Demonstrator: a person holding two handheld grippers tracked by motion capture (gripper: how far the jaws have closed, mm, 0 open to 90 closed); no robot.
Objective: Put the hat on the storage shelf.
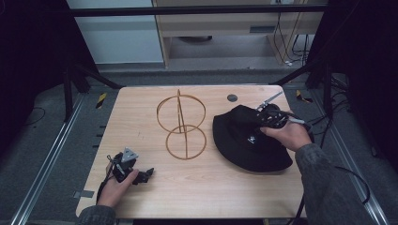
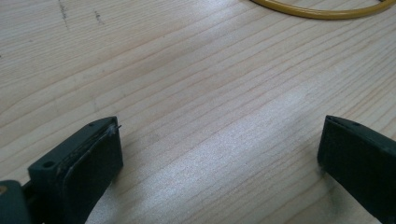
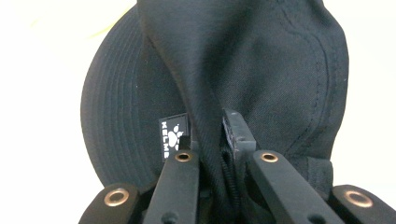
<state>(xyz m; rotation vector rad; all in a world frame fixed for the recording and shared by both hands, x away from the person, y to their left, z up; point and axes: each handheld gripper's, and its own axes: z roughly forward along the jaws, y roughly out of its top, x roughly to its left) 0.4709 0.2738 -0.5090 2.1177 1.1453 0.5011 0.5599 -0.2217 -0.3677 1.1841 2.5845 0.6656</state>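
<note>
Two hands enter from the tabletop's near edge. Right hand (image 1: 288, 135) reaches toward the right edge, its right gripper (image 3: 212, 140) pinched tight on a fold of the black hat's (image 1: 248, 140) crown, beside the white label (image 3: 173, 135). Hat lies at the right side, brim flat. Left gripper (image 1: 141, 176) rests low near the near-left corner, jaws wide apart over bare wood. Wire frame (image 1: 181, 126) stands mid-table.

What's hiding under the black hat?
The black hat lies on the wooden table, pinched by the right gripper. Whatever is beneath the hat is covered, so it cannot be seen.
</note>
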